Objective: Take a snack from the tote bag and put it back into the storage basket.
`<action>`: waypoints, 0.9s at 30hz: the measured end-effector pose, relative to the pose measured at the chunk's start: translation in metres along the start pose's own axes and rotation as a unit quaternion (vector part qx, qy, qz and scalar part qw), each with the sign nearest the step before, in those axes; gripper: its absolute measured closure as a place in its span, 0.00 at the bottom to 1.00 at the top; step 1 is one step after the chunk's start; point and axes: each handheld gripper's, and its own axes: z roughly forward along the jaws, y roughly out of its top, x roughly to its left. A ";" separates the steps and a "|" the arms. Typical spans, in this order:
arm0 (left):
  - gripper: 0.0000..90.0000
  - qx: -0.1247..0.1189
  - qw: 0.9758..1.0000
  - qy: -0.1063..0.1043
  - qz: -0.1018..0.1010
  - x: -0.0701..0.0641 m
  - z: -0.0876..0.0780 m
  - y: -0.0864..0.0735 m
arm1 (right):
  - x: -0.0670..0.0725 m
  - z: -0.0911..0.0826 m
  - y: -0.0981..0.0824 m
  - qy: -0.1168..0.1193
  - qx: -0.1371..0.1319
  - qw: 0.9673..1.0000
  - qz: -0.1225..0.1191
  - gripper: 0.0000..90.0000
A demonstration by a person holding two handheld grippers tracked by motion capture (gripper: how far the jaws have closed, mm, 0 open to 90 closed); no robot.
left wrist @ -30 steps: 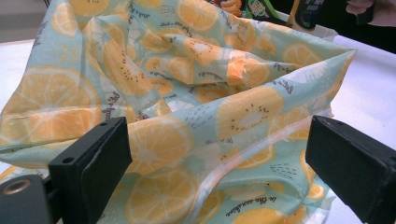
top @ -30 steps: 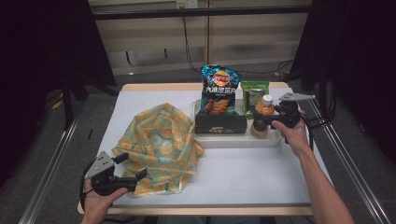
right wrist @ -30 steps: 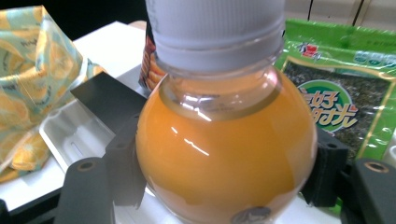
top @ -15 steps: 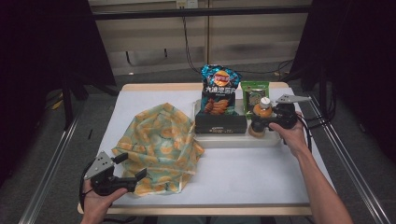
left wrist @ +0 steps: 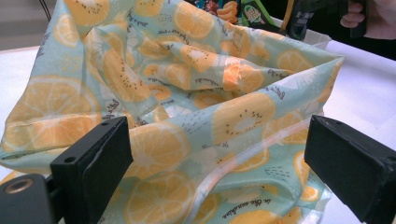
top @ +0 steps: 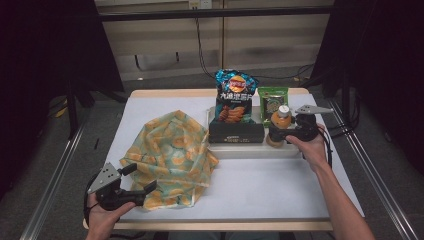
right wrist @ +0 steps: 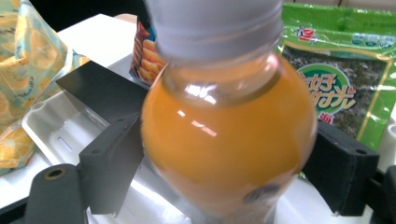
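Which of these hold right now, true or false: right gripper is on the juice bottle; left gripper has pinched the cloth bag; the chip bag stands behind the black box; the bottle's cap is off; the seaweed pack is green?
1. The right gripper has its jaws on either side of the orange juice bottle. True.
2. The left gripper has pinched the fruit-print bag. False: its jaws are spread, the bag between them.
3. The chip bag stands behind the black box. True.
4. The bottle's cap is off. False: a white cap is on.
5. The seaweed pack is green. True.
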 end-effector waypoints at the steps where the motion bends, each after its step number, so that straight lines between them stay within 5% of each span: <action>1: 0.08 -0.001 1.000 -0.001 -0.001 0.000 0.000 0.000 | 0.003 0.000 -0.001 -0.004 0.002 1.000 -0.001 0.19; 13: 0.08 0.002 1.000 -0.001 0.002 -0.001 0.000 0.000 | 0.018 0.001 -0.006 -0.082 0.000 0.996 0.020 0.17; 27: 0.08 0.005 1.000 -0.003 0.003 -0.001 0.000 0.000 | 0.028 0.008 -0.012 -0.128 -0.001 0.990 0.057 0.25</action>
